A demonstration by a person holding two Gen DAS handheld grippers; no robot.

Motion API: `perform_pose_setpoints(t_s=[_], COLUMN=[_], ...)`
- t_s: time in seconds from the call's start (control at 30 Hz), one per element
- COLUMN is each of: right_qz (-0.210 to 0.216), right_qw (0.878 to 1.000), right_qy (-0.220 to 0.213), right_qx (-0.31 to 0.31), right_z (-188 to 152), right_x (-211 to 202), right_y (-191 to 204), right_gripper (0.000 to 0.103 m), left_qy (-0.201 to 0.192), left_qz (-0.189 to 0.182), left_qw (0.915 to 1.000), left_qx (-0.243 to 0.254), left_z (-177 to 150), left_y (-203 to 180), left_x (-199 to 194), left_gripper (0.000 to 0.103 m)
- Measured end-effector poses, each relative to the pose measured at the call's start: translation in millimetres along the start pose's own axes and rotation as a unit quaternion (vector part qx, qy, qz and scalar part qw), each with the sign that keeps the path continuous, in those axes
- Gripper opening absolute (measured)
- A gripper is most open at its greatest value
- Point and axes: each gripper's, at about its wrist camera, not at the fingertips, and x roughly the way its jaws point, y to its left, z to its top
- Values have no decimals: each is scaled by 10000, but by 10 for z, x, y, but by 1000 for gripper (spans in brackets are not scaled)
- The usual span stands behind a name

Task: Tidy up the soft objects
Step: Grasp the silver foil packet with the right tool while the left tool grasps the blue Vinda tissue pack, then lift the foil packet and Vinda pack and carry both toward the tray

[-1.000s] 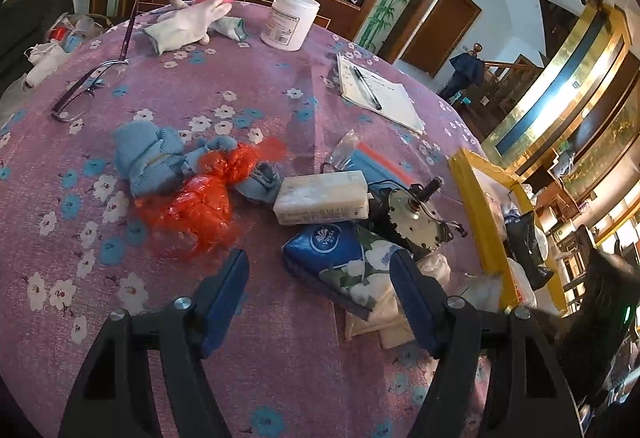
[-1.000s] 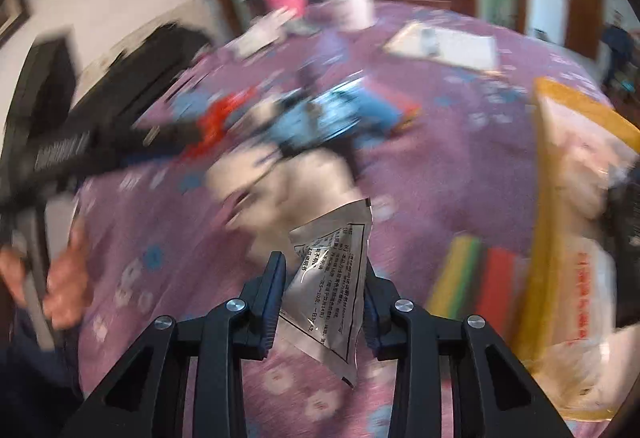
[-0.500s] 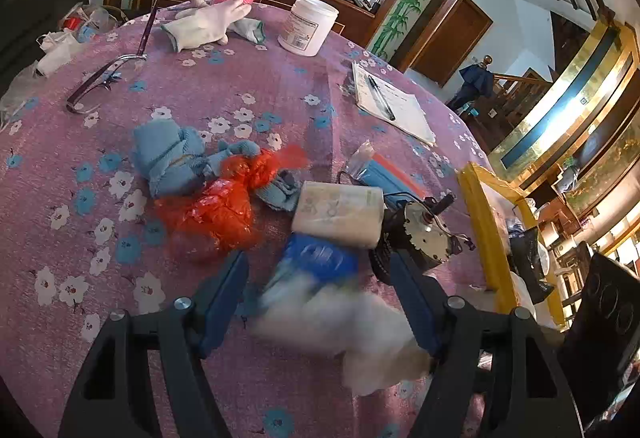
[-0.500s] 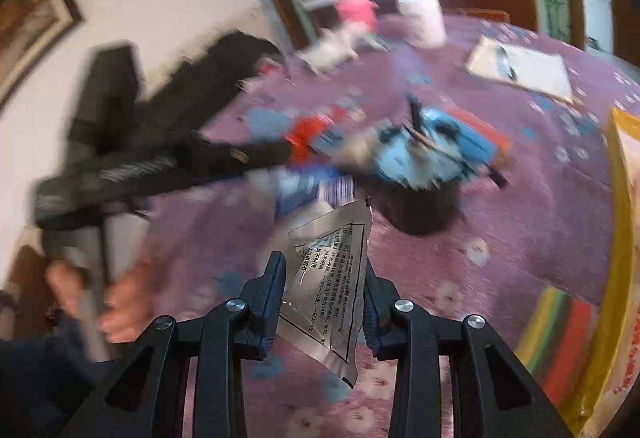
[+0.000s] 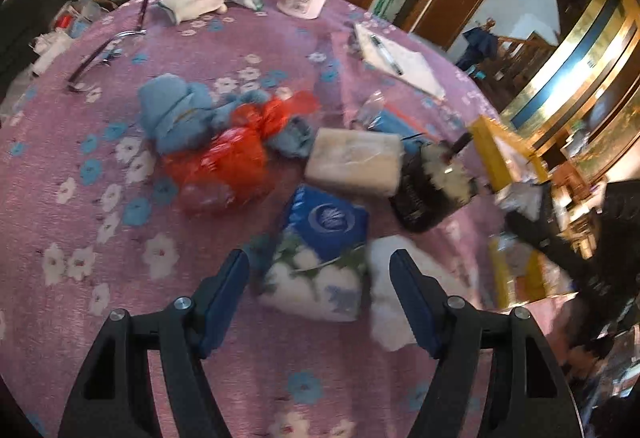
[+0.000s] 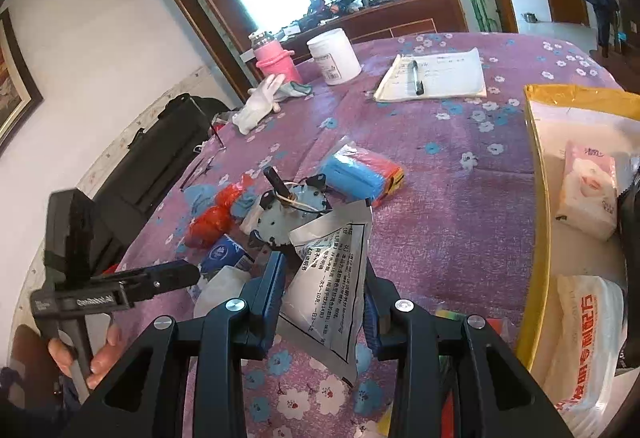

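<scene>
My left gripper (image 5: 320,274) is open, its jaws on either side of a blue and white tissue pack (image 5: 320,258) lying on the purple flowered tablecloth. Behind it lie a white tissue pack (image 5: 354,161), a red plastic bag (image 5: 224,161) and a blue cloth (image 5: 176,113). My right gripper (image 6: 324,278) is shut on a silver foil sachet (image 6: 328,278) with printed text, held above the table. The left gripper (image 6: 120,286) also shows at the left of the right wrist view, over the blue pack (image 6: 224,252).
A small electric motor (image 6: 290,213) stands mid-table. A yellow tray (image 6: 534,197) at the right holds tissue packs (image 6: 586,193). A blue and red packet (image 6: 360,171), a notebook with pen (image 6: 434,75), a white jar (image 6: 334,55), a pink bottle (image 6: 274,59), a white glove (image 6: 260,101) and glasses (image 5: 104,53) lie farther back.
My left gripper has moved in over the blue and white tissue pack, which has shifted on the table. My right gripper has swung with the sachet and now holds steady.
</scene>
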Motion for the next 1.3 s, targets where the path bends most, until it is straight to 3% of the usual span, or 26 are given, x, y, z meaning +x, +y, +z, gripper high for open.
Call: perform_pose_setpoints(t_s=[0.17,0.4,0.53,0.6,0.73,0.8,1.0,1.13,1.3], right_qz=[125,257,281,267,278,287,273,283,206], right_qw=[9999,9996,9994,9995,9995,9995,9994,9993,9988], right_qy=[-21,-5,-41,-53,-40,-40,-67,-93,-171], right_qx=[-49,-140,-173,-157,-147,-149,-187,-231,-408], right_z=[-31,-62,-69,-68,-70,-72,-70,-70,-90], right_x=[-37,-53,-73,-78,-74,-73,-83,-97,-138], right_y=[84,179,203,196,193,189,207,223,299], right_gripper=[37,38,39,39,39,39,39,39,39], left_qy=[267,100,6,-93,-149,-159,-282,-609,-1141], left_qz=[269,1090,1152,1565,1669,1600,1298,973,646], left_qw=[9988,9896,9907,9853,9824,9833,9888,9904,9841], left_qx=[317,930,723,678,831,853,685,775,1197], left_z=[-48,-79,-65,-52,-64,-81,-78,-93,-177], left_y=[-124,-328,-247,-185,-232,-248,-225,-320,-553], left_x=[200,333,305,307,314,299,205,69,-127], left_gripper=[72,72,70,62,58,52,51,51,51])
